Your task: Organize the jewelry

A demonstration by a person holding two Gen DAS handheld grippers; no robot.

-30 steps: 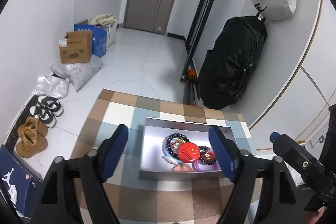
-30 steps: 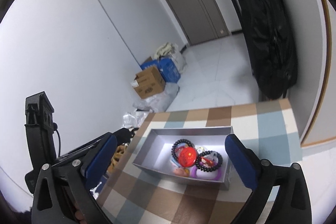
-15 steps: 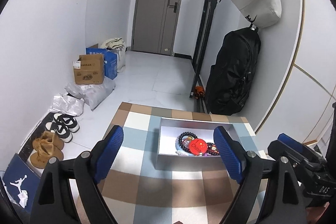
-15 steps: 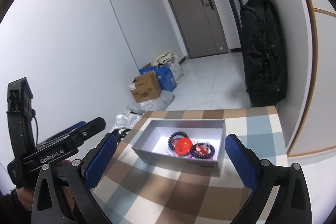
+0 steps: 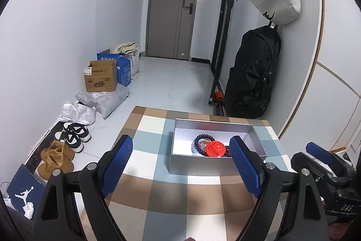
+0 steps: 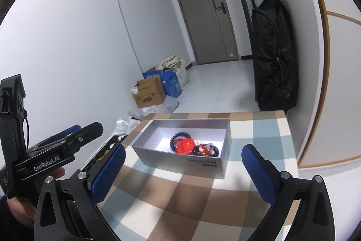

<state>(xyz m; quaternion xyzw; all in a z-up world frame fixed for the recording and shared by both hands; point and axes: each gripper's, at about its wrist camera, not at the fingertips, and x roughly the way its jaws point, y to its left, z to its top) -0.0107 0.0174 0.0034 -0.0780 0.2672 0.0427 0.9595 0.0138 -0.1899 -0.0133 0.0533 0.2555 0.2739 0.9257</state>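
Hovering over the near part of the checked tablecloth [image 5: 171, 191], left gripper [image 5: 180, 164] has its jaws wide apart, nothing between the blue pads [image 5: 117, 164], touching nothing. Log-wise its jaws have just been opening a bit further; gap is empty in the frames. Right gripper [image 6: 182, 171] same story: jaws spread wide, pads [image 6: 259, 175] clear of everything, nothing held. From the right wrist view the left unit shows at the left edge with a hand [image 6: 27, 202] wrapped round its handle. Task item: open grey box [image 5: 214, 164] sits on the cloth toward the far right of the table, ahead of both grippers and well apart from the fingertips. Inside it, bunched at the right end: dark bead bracelet [image 5: 203, 141], red round badge [image 5: 215, 148] with white lettering lying on top of it, second dark bead bracelet [image 6: 207, 150] just beside. A few pale bits under them, too small to tell what. Left half of the box floor is bare. Near wall of the box carries printed text, upside down in the right view. Background: door [image 5: 173, 10], black backpack [image 5: 252, 73] against the wall, shoes [image 5: 67, 141] on the floor left.
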